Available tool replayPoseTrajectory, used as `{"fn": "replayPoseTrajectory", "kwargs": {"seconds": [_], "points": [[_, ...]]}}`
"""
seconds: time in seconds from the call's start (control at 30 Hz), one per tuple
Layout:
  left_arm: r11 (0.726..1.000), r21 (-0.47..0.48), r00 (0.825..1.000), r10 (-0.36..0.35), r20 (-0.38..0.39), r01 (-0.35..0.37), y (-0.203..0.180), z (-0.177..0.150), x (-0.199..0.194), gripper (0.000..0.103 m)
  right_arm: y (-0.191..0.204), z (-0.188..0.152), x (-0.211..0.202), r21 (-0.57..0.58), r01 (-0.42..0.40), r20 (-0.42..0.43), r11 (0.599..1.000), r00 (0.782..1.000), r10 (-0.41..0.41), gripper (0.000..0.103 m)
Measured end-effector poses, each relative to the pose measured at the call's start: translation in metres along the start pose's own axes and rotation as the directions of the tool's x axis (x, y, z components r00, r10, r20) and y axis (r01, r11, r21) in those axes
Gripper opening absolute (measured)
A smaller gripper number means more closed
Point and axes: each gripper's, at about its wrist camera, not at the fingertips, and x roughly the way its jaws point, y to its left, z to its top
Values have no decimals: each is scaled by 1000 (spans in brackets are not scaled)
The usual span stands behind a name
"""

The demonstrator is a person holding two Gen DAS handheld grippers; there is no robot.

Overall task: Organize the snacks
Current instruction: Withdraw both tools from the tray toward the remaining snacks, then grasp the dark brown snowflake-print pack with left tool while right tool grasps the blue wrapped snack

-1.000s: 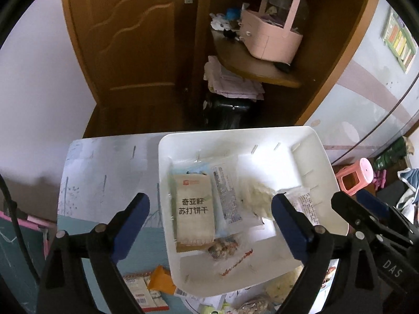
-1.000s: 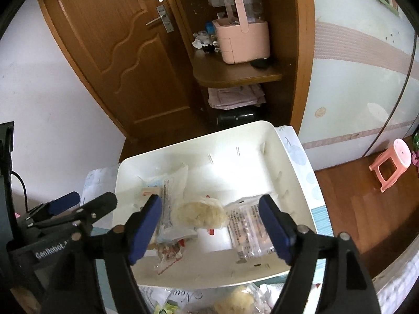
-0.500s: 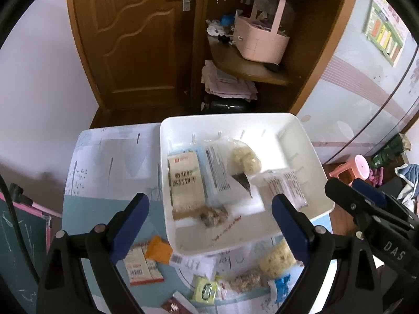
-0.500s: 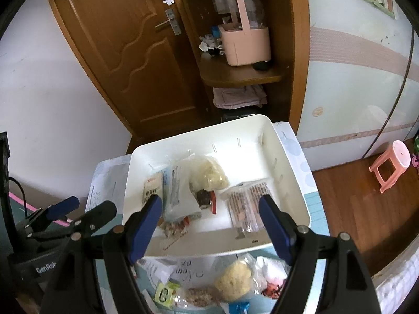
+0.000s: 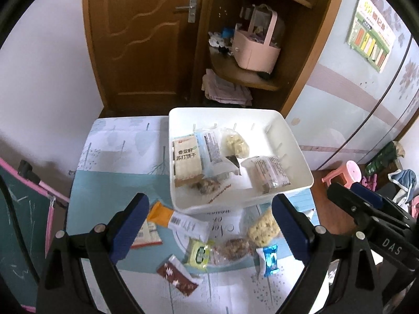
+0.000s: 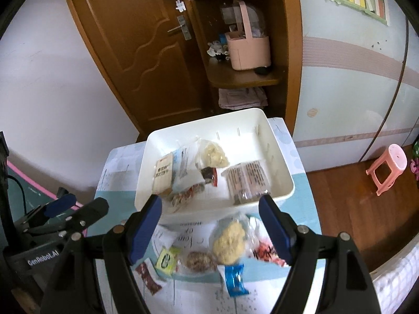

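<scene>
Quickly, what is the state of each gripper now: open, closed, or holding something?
Left gripper: open, holding nothing, above the loose snacks on the table.
Right gripper: open, holding nothing.

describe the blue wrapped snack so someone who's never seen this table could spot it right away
Start at the white bin on the table and look at the loose snacks on its near side. The blue wrapped snack lies nearest the table's front edge, beside a pale puffed cake. It is the only shiny bright blue wrapper there.
</scene>
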Motion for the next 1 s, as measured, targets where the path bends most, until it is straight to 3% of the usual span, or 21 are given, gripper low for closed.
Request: {"fn": "replayPoseTrajectory", "kwargs": {"seconds": [0.3, 0.47, 0.7, 0.87, 1.0], "points": [[999, -15, 995, 40, 88, -39, 6, -28, -47, 95, -16, -29, -50, -28, 28, 55, 999, 998, -27, 77], [997, -2, 994, 73, 84, -73, 8, -50, -50, 95, -28, -44, -54, -28, 19, 38, 999, 999, -18, 77], [994, -2, 994, 107, -11, -107, 17, -88, -21, 95, -35, -77, -27, -52, 31, -55, 998, 998, -34, 77], [989, -95, 988, 102, -119, -114, 36, -116, 18, 95, -35, -113, 7, -77, 31, -173, 997, 984, -44, 77], [973, -161, 972, 136, -192, -168, 52, -137, 53, 95, -33, -138, 35, -82, 8, -257, 997, 966, -28, 70]]}}
